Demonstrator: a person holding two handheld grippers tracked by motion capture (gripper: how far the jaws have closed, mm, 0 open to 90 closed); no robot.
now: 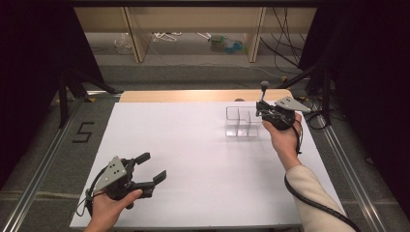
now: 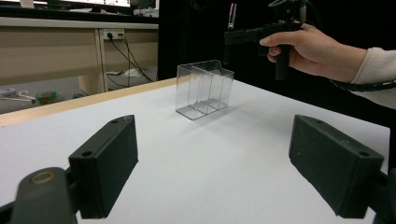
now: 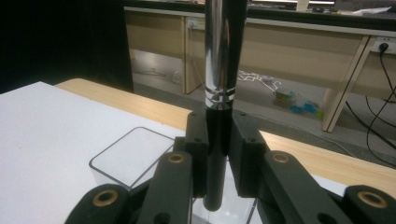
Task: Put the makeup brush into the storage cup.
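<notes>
A clear plastic box with upright dividers stands on the white table at the back right. It also appears in the left gripper view and, from just above, in the right gripper view. My right gripper hovers at the box's right end. It is shut on a slim upright tool with a black handle, a chrome collar and a rounded dark top. My left gripper is open near the front left, pointing at the box, with nothing between its pads.
A wooden strip borders the table's far edge. Beyond it are shelf legs, cables and small clutter on the floor. A "5" mark lies on the floor at the left. Metal rails run along both sides of the table.
</notes>
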